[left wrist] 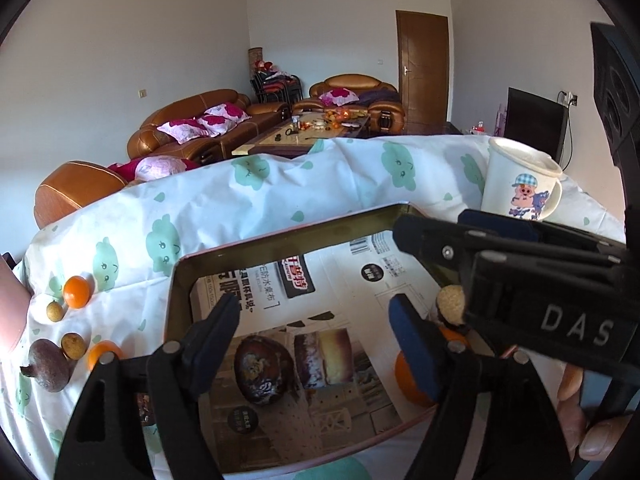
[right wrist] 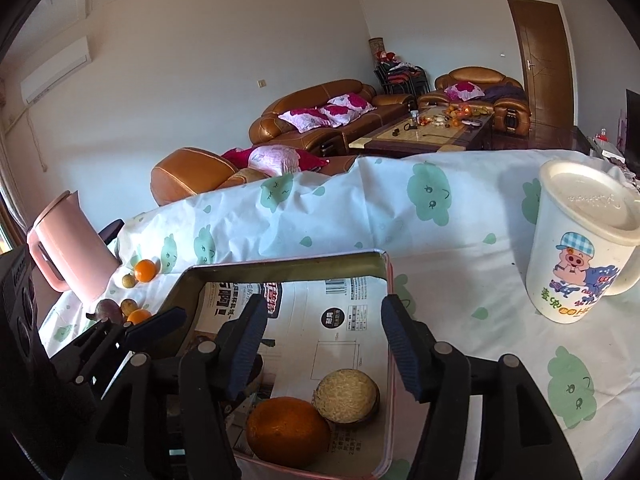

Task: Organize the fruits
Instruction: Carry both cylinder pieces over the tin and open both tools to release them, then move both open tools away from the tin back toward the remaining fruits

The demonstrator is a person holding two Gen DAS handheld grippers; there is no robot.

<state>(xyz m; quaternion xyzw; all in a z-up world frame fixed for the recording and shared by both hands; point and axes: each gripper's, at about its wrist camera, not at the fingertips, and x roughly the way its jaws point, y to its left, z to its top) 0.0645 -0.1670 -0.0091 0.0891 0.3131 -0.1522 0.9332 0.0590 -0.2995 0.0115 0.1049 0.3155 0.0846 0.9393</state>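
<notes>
Left wrist view: the left gripper (left wrist: 316,340) hangs over the tin tray (left wrist: 178,280), jaws wide apart and holding nothing. The tray is lined with printed paper (left wrist: 332,280). At the tray's right side lie an orange (left wrist: 408,380) and a halved fruit (left wrist: 450,304), partly hidden behind the right gripper (left wrist: 436,232), which reaches in from the right; its jaw opening cannot be told from here. Left of the tray, on the tablecloth (left wrist: 280,196), sit two small oranges (left wrist: 76,291), two small brown fruits (left wrist: 73,346) and a dark purple fruit (left wrist: 48,365). A cartoon mug (left wrist: 520,180) stands beyond the tray's far right corner.

Right wrist view: the right gripper (right wrist: 324,352) is spread wide and empty above the tray (right wrist: 280,266). Orange (right wrist: 288,432) and halved fruit (right wrist: 346,396) touch each other in the tray's near right corner. A pink jug (right wrist: 68,248) stands left of the tray.
</notes>
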